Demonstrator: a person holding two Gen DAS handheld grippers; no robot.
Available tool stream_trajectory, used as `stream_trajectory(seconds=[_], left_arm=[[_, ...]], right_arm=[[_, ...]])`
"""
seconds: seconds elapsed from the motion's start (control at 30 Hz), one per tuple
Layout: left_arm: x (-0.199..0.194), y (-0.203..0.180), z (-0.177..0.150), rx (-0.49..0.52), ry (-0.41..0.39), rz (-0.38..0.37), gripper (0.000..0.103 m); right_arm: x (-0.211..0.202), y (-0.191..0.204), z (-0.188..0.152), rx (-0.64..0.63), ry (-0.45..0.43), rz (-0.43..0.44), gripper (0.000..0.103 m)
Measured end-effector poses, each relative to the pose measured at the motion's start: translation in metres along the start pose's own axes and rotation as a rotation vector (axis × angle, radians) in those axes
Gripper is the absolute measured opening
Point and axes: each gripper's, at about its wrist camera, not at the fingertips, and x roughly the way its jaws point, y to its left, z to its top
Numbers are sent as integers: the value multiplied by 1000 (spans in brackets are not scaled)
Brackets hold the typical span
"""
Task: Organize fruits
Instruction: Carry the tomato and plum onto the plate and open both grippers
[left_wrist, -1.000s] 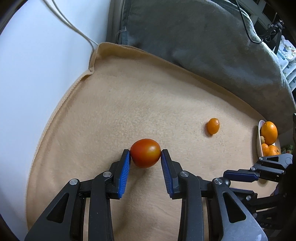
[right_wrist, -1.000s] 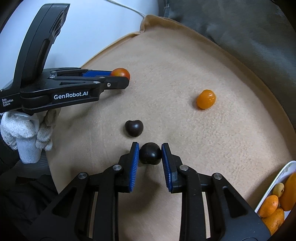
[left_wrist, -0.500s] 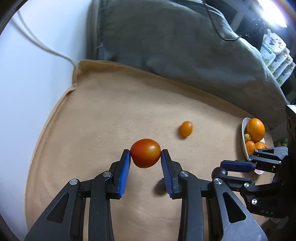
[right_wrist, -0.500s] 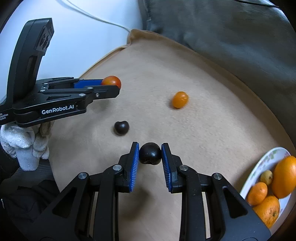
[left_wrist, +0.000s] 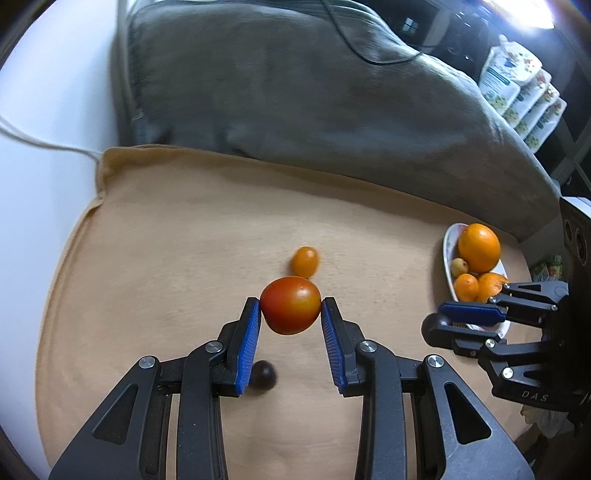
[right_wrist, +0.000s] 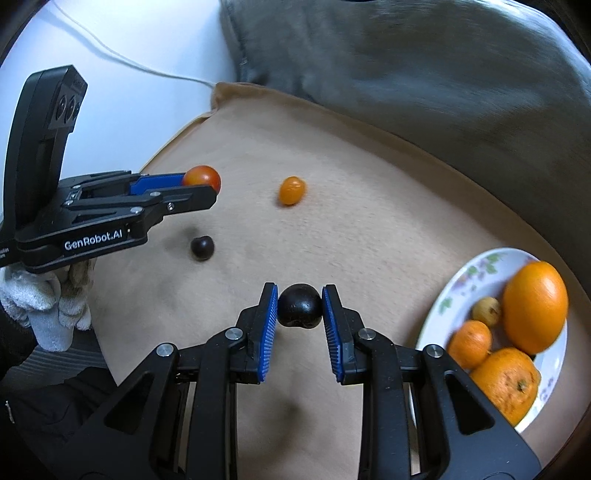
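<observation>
My left gripper (left_wrist: 291, 314) is shut on a red tomato (left_wrist: 290, 311), held above the tan cloth (left_wrist: 166, 258); the right wrist view shows the same tomato (right_wrist: 201, 176) at the left. My right gripper (right_wrist: 299, 306) is shut on a dark round fruit (right_wrist: 299, 305), also lifted off the cloth, and appears in the left wrist view (left_wrist: 441, 325) at the right. A second dark fruit (right_wrist: 202, 247) and a small orange kumquat (right_wrist: 291, 190) lie on the cloth. A white flowered plate (right_wrist: 476, 273) at the right holds oranges (right_wrist: 535, 312) and a small yellow fruit.
A grey cushion (left_wrist: 314, 92) borders the cloth at the back. A white cable (right_wrist: 122, 62) runs over the white surface at the left. A gloved hand (right_wrist: 48, 314) holds the left gripper. Printed packages (left_wrist: 517, 85) stand far right.
Both grippers have risen and moved toward the plate with their fruits. The plate now shows larger at the right, and the kumquat and the loose dark fruit have slid left and lower in view.
</observation>
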Motion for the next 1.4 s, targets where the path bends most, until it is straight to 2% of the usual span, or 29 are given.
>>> stream_trajectory(seconds=[0.73,1.4], left_arm=[[27,-99,11,160,46,-131,32],[52,-167,4,243,105,-222,32]], right_arm=[[-65,-87,-45,203,-84,-107,26],[-91,-147,-61,305,-119,-181,26]])
